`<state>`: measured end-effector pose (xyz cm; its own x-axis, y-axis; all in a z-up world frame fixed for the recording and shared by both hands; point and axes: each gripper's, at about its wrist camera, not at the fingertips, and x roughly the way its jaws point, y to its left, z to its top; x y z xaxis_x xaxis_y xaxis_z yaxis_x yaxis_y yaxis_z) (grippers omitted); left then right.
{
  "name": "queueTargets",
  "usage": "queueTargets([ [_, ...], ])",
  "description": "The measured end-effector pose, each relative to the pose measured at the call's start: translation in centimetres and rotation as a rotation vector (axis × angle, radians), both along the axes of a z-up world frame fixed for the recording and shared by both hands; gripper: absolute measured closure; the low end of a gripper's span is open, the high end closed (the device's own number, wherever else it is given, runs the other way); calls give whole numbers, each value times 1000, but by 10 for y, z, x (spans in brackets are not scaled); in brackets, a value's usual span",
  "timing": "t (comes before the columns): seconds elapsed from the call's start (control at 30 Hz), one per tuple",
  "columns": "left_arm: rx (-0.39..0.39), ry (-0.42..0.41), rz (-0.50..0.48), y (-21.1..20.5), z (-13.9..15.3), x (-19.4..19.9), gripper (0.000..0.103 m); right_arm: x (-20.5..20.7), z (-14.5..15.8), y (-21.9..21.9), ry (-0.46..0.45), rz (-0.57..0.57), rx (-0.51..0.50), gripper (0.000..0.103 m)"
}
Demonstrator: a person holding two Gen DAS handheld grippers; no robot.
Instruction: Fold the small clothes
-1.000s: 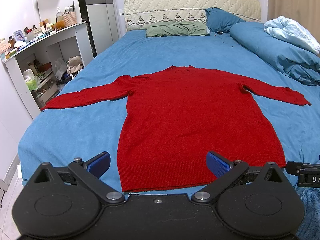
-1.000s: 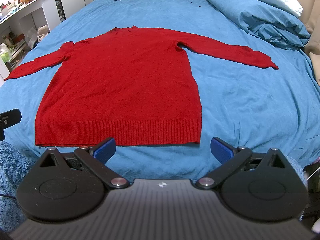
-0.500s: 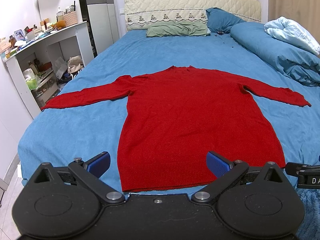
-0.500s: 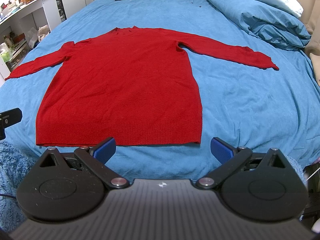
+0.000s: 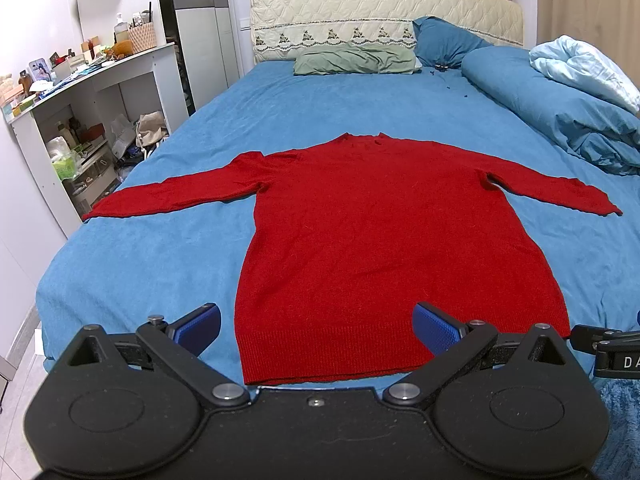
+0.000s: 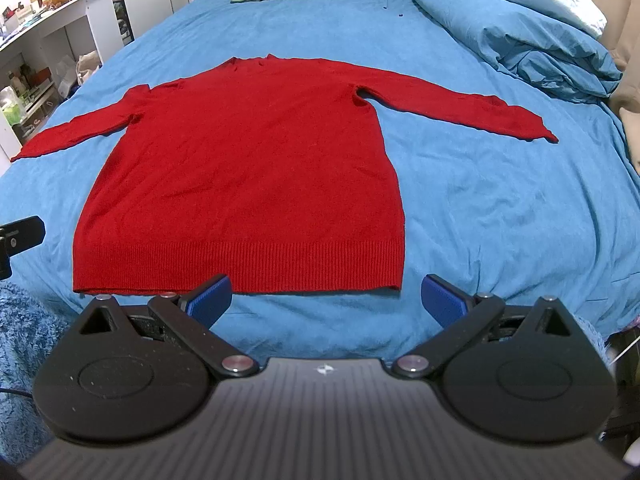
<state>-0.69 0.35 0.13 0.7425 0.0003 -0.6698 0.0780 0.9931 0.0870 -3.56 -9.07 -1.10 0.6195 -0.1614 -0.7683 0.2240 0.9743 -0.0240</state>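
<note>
A red long-sleeved sweater (image 5: pixel 384 232) lies flat on the blue bed (image 5: pixel 152 264), sleeves spread out to both sides, ribbed hem nearest me. It also shows in the right wrist view (image 6: pixel 248 160). My left gripper (image 5: pixel 316 326) is open and empty, hovering over the hem's left half. My right gripper (image 6: pixel 326 298) is open and empty, just short of the hem near its right corner (image 6: pixel 394 280). Neither gripper touches the sweater.
A rolled blue duvet (image 5: pixel 560 120) with a pale blue blanket lies along the bed's right side. Green and blue pillows (image 5: pixel 356 60) sit at the headboard. A white cluttered desk (image 5: pixel 80 92) stands left of the bed. The bed's near edge lies just below the hem.
Almost nothing has moved. The right wrist view has crept slightly nearer the hem; both grippers stay open.
</note>
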Motion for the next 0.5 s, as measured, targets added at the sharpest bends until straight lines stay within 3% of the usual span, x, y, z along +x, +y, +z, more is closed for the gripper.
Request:
queueTargets([
  [0.33,0,-1,5,2,-2,4,0,0,1,0,-1,-1,0,0],
  [0.5,0,-6,-2,-2,11,10,0,1,10,-4,-23,-7,11,0],
])
